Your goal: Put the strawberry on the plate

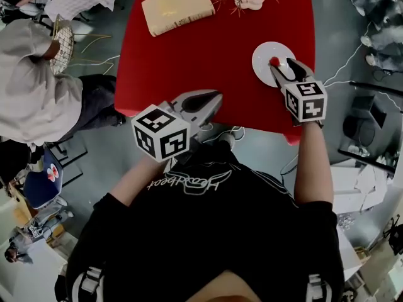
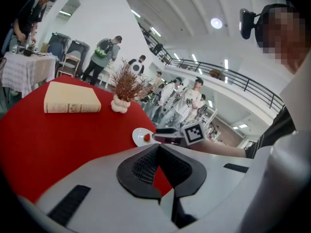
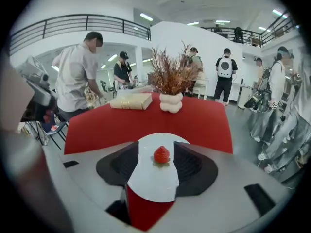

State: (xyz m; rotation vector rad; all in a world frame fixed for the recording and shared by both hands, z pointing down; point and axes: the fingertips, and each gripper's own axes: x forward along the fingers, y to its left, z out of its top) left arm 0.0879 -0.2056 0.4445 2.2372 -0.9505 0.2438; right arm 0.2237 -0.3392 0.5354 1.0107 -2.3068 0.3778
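1. Two facts set the step. The strawberry (image 3: 162, 155) sits on the white plate (image 3: 150, 186), between the jaws of the right gripper (image 3: 156, 144) and just short of their tips. Those jaws stand spread wide, with bare plate showing on either side of the berry, so neither pad touches it. The placing itself looks done; what is left, I judge, is getting clear.
2. Hold the jaws at this spread while backing off. Closing even a little would bring a pad against the berry and probably roll it.
3. Lift first, then draw the right gripper straight back along its own line. A sideways swing would sweep one jaw across the berry lying between them.
4. Mind the plate, whose near rim lies under and between the jaws. A low, dragging tip could catch that rim and slide the plate across the red table (image 3: 204, 120).
5. Go slowly: the berry is small and rounded, so a light knock would likely tip it or send it off the plate.
6. Leave the left gripper (image 2: 156, 147) where it is. Its jaws are pressed together at the tips with nothing between them, and the plate lies well ahead of them.
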